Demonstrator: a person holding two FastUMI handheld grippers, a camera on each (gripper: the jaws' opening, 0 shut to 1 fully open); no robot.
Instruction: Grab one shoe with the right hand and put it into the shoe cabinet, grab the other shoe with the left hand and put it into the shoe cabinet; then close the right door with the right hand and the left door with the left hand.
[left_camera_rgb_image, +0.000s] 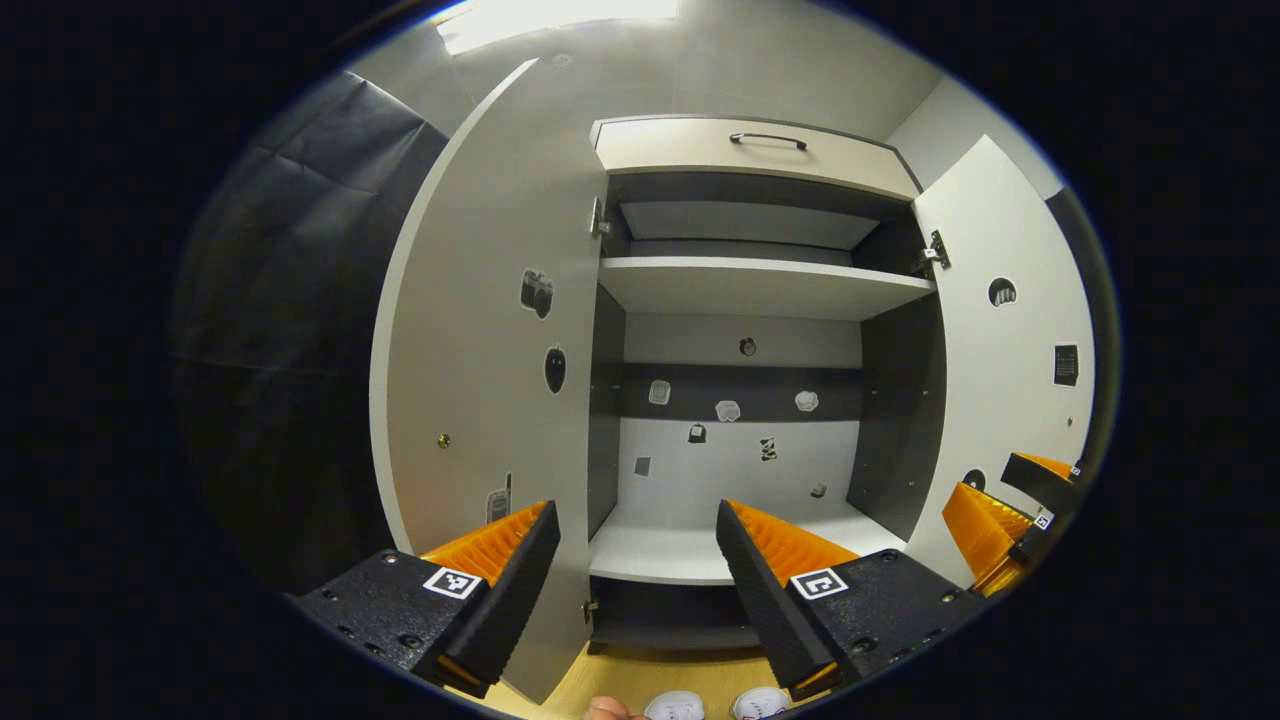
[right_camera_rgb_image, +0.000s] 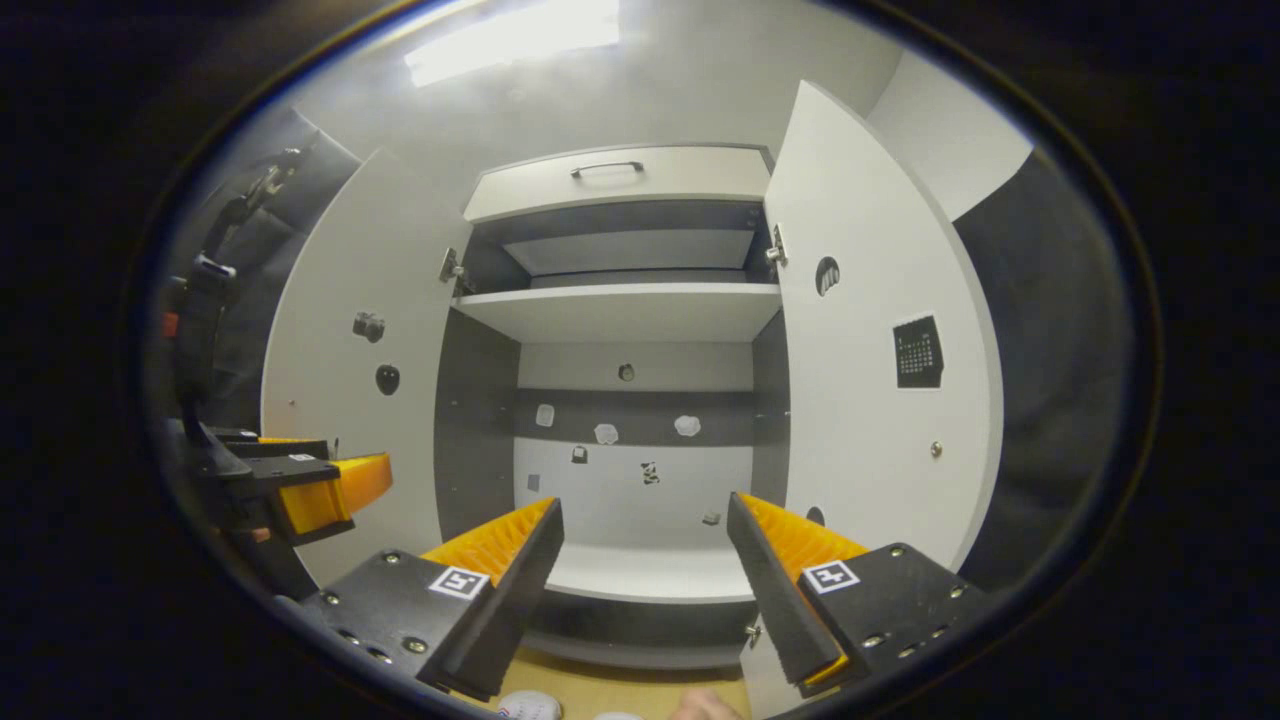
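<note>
Left gripper view: left tool (left_camera_rgb_image: 638, 560) spread, holding nothing, facing the open shoe cabinet (left_camera_rgb_image: 745, 290); two shoes (left_camera_rgb_image: 675, 706) lie on the floor (left_camera_rgb_image: 640, 675) below. Right tool (right_camera_rgb_image: 645, 555) likewise spread before it.

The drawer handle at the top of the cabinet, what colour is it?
Dark, nearly black, on the pale drawer front; the handle shows best in the left gripper view.
</note>
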